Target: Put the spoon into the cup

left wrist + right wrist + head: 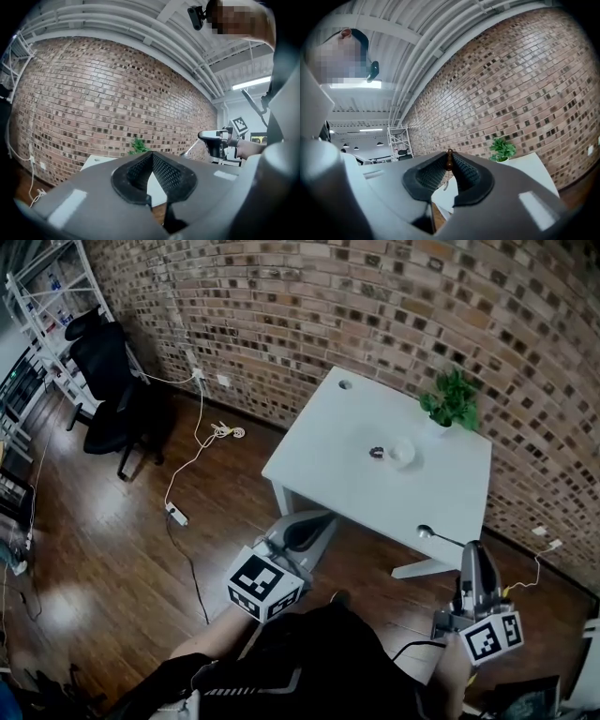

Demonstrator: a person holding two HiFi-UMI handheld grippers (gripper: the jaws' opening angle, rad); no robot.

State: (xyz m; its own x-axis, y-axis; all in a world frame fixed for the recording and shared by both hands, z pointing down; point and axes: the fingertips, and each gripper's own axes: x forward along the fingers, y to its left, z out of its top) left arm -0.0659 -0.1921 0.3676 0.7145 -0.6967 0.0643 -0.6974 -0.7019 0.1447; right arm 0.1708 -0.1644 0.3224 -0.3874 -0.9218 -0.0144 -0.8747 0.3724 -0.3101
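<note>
- White table (319,460): stands on the dark wooden floor (94,549), near the brick wall (375,296).
- Potted plant (452,401): upright at the table's far right corner.
- Round cable hole (345,384): at the far left corner of the tabletop.
- Black office chair (111,390): left of the table, beside the white metal shelving (42,296).
- White cable (225,431): partly coiled, runs from the wall down across the floor to a power strip (176,514).

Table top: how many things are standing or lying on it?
3: a potted plant at the far right corner, a white cup near the middle, and a small dark object just left of the cup.
</note>
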